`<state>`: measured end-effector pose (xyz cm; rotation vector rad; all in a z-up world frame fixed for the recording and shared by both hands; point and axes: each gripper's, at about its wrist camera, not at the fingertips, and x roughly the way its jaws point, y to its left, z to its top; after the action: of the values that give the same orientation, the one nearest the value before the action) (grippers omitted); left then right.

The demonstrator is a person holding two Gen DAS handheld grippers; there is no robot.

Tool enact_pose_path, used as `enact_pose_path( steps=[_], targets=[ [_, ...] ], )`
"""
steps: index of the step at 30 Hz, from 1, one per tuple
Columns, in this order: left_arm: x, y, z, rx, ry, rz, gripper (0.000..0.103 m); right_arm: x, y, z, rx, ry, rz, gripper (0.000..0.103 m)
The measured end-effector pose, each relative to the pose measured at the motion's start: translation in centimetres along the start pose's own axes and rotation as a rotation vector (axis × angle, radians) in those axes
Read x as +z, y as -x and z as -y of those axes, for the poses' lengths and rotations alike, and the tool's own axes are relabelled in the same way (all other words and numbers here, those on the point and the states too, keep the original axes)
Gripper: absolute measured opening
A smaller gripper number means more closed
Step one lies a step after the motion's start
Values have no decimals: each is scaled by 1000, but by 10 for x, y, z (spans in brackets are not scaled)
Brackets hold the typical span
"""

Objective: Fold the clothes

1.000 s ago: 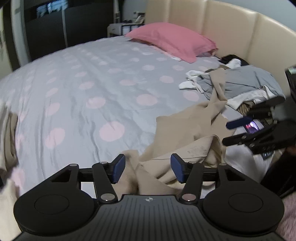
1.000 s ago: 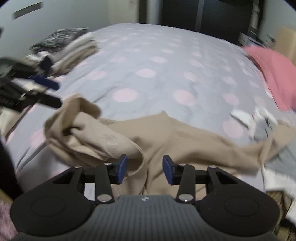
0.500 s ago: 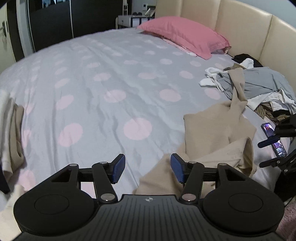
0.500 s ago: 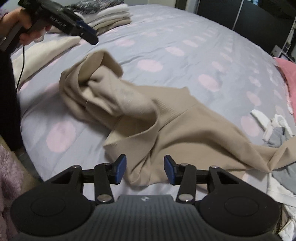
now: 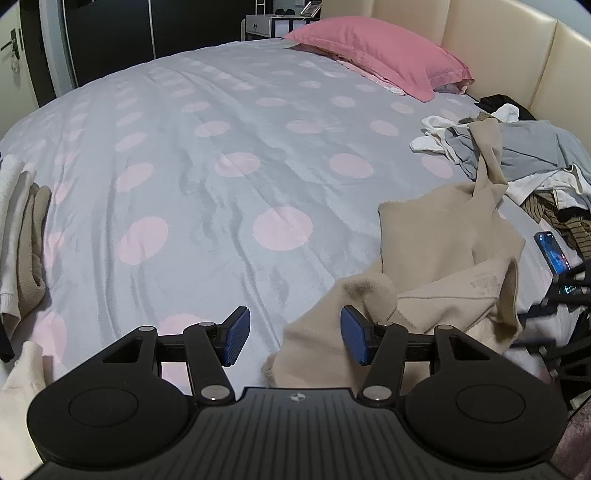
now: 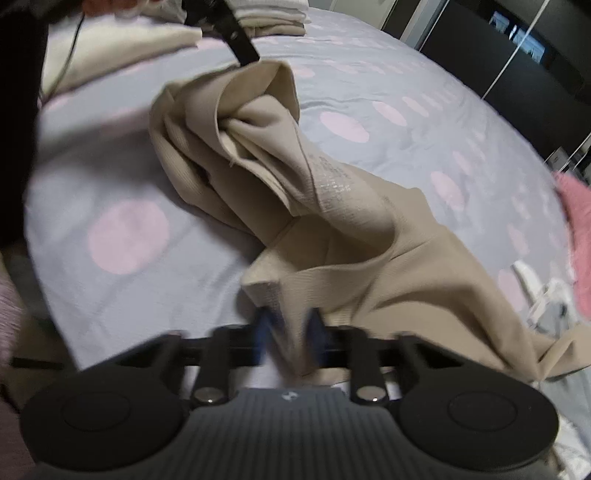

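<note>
A beige garment (image 5: 443, 258) lies crumpled on the grey, pink-dotted bedspread (image 5: 221, 147), near the bed's front edge. My left gripper (image 5: 295, 336) is open just above the bed; the garment's near edge reaches in beside its right pad and nothing is pinched. In the right wrist view the same beige garment (image 6: 351, 229) is bunched into a raised fold. My right gripper (image 6: 288, 325) is blurred, its jaws closing on a corner of that garment that sits between the pads. The left gripper's black finger (image 6: 240, 44) points at the top of the fold.
A pink pillow (image 5: 380, 55) rests against the cream headboard (image 5: 498, 48). A heap of unfolded clothes (image 5: 517, 158) and a phone (image 5: 552, 251) lie at the right. Folded items (image 5: 22, 229) sit at the left edge. A person's hand (image 6: 107, 5) is at the top.
My right gripper has dropped onto the garment's corner and its jaws have narrowed around it. The left gripper has drifted lower and leftward, so the garment now sits to its right; its jaws stay wide.
</note>
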<state>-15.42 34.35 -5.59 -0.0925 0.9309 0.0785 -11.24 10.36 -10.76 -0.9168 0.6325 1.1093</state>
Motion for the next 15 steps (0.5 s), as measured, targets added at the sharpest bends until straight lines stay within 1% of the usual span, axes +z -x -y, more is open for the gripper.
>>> enact_pose_path(
  steps=[1,4,8,11,12,15],
  targets=[
    [0,0,0,-1,1,-1,52,0,0,2,-2,-7,1,9],
    [-1,-1,1,-4,3,-4,53,-3,1,13,-63,-65,-22,7],
    [-5,-4,5,-14,-3,-30,55,-9,-5,35,-189,-166,-85,6],
    [-7,-8,10,-29,-13,-52,56,-14,-8,49,-288,-209,-129,6],
    [-7,-9,12,-34,-17,-59,58,-15,-9,52,-309,-216,-139,6],
    [-12,-12,18,-42,-32,-81,64,-16,-11,54,-310,-216,-146,6]
  ],
)
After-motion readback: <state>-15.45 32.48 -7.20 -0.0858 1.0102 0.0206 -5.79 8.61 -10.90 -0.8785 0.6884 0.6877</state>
